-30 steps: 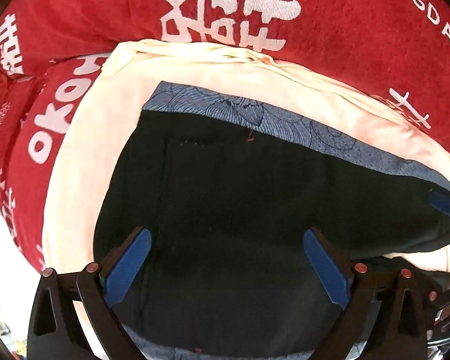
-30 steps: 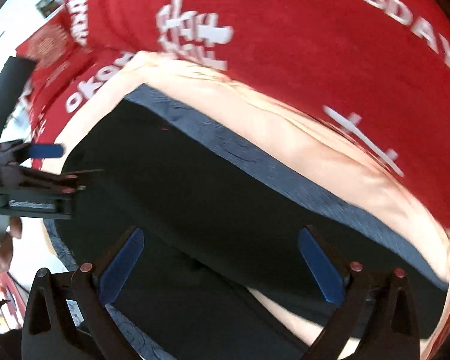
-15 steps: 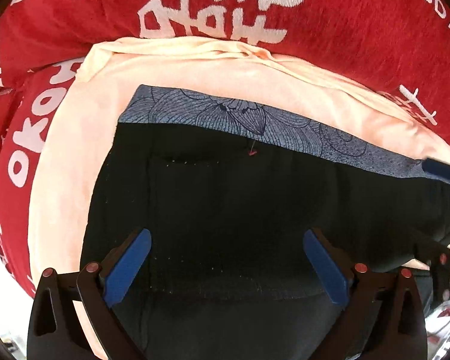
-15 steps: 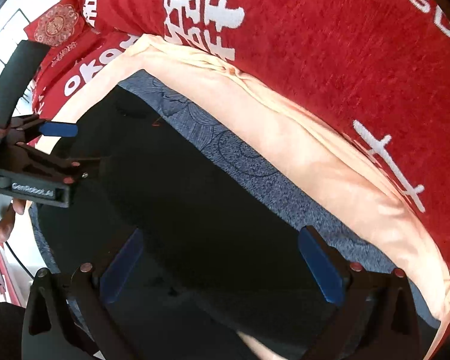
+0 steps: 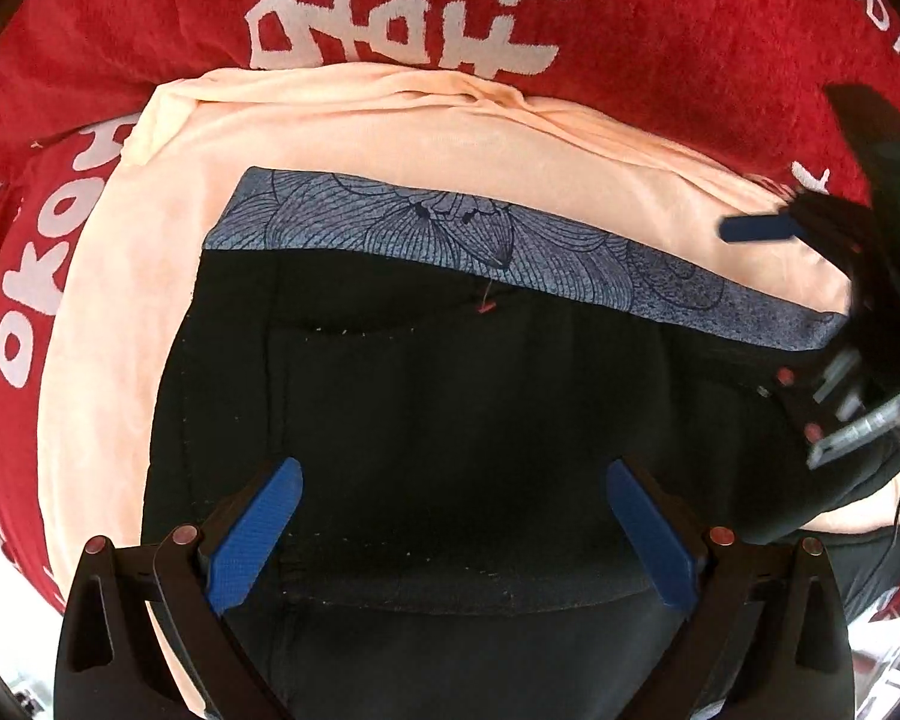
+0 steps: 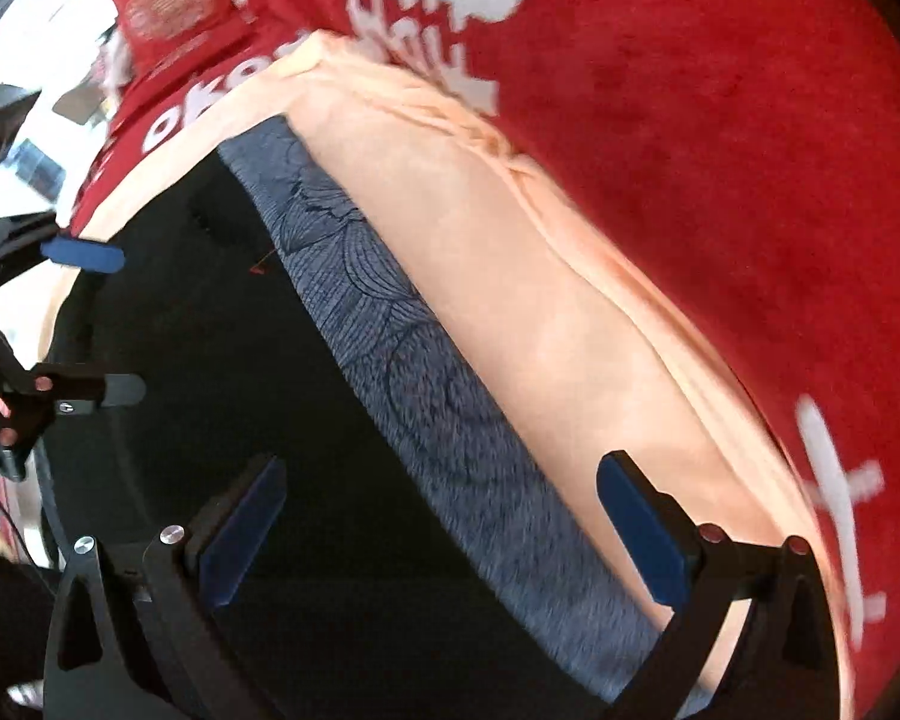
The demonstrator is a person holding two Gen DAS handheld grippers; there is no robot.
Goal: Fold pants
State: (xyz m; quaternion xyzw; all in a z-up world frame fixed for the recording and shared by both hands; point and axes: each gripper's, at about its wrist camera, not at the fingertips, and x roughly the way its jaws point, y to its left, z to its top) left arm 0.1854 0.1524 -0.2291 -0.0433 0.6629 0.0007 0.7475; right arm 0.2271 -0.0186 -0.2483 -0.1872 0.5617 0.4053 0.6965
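Black pants [image 5: 450,408] with a blue-grey patterned waistband [image 5: 450,234] lie flat on a peach cloth [image 5: 390,126]. My left gripper [image 5: 450,534] is open and empty, hovering over the black fabric below the waistband. My right gripper [image 6: 444,534] is open and empty over the right end of the waistband [image 6: 426,372]. In the left wrist view the right gripper's body and one blue pad [image 5: 756,228] show at the right edge. In the right wrist view the left gripper's blue pad [image 6: 84,255] shows at the left.
A red blanket with white lettering [image 5: 690,30] surrounds the peach cloth on the far side and both sides; it also shows in the right wrist view [image 6: 720,120]. A bright floor or room shows at the far left [image 6: 36,90].
Both grippers moved forward toward the waistband. The right gripper shifted right so the waistband now lies between its fingers. Both stay open.
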